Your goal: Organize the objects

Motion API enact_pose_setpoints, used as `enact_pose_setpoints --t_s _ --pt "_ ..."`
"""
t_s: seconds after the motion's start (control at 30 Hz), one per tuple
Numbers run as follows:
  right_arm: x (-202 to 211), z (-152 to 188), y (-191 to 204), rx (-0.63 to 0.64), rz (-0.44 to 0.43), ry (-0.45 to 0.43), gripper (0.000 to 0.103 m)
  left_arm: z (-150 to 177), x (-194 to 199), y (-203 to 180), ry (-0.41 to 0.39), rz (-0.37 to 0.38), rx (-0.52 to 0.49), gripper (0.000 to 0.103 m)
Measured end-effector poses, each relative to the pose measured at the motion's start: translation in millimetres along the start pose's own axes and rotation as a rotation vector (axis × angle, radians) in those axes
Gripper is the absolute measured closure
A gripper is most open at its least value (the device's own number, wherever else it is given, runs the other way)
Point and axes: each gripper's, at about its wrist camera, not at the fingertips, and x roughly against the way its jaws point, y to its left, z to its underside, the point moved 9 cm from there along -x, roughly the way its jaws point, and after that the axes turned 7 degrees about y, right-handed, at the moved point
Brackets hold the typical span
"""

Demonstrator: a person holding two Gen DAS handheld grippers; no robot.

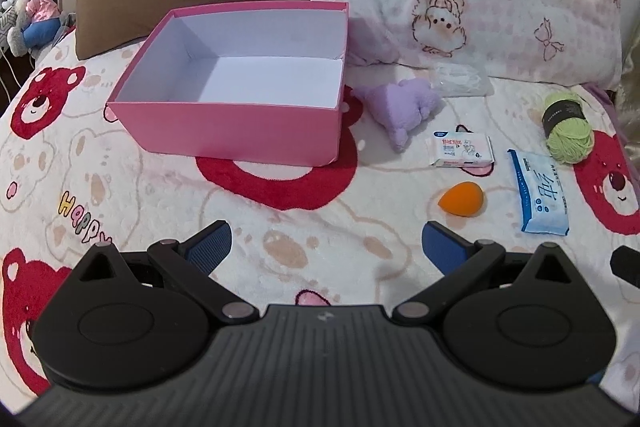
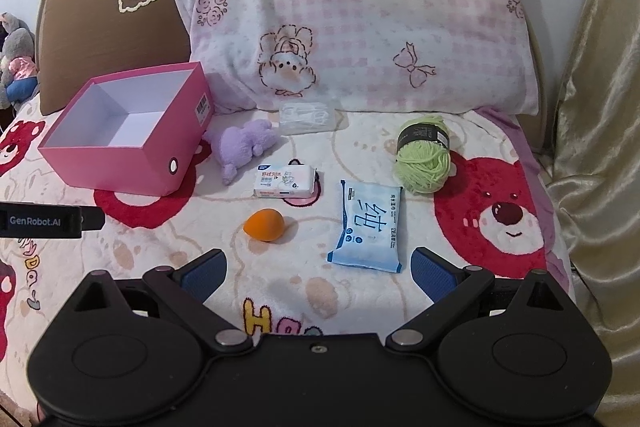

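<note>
Box, pink (image 2: 120, 151), open-topped, on bear-print blanket (image 2: 500, 227) at left | beside it: purple plush (image 2: 240, 147), small tissue pack (image 2: 285, 181), orange sponge (image 2: 264, 224), blue wipes pack (image 2: 368, 225), green yarn (image 2: 424, 155) | left gripper (image 1: 326, 247) spread, holding nothing | right gripper (image 2: 318, 269) spread, holding nothing | pink pillow (image 2: 360, 7) behind

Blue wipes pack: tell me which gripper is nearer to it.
Right. The right gripper is open with the blue wipes pack just ahead, close to its right finger. The left gripper, also open, sits farther left; the pack lies off to its right.
</note>
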Motion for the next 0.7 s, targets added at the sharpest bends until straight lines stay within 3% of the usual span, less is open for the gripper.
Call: enact_pose_setpoints --t_s 0.7 --pt "0.7 4.7 0.8 0.013 0.044 0.000 0.003 -2.2 3.6 -1.5 0.013 -0.019 -0.007 0.000"
